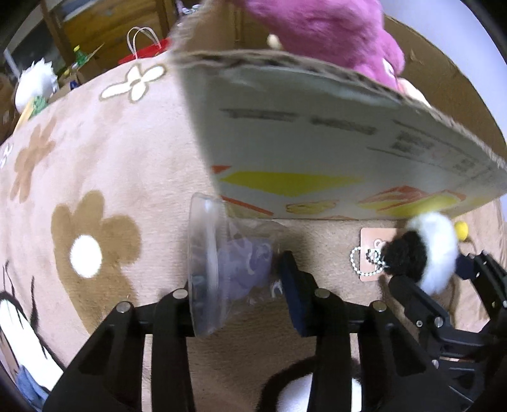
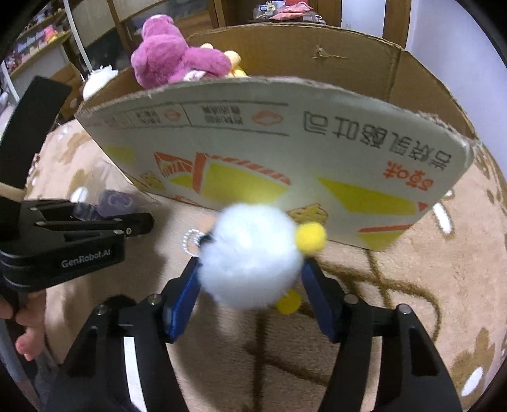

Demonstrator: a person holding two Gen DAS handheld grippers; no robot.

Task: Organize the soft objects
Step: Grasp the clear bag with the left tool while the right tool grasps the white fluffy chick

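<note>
The right gripper (image 2: 250,279) is clamped on a white pompom toy (image 2: 253,256) – yellow beak at 2 o'clock, bead chain (image 2: 191,241) at 9. The left gripper (image 1: 244,285) pinches a clear bag (image 1: 221,263) with something purple inside. Both are held just in front of the box (image 2: 285,142), over the flowered rug (image 1: 95,177). A pink bear (image 2: 171,54) lies in the box at 11 o'clock.

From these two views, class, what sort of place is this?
Probably a home living room or bedroom floor: a plush flower-patterned rug, wooden furniture behind, and a cardboard box holding a pink plush bear.
</note>
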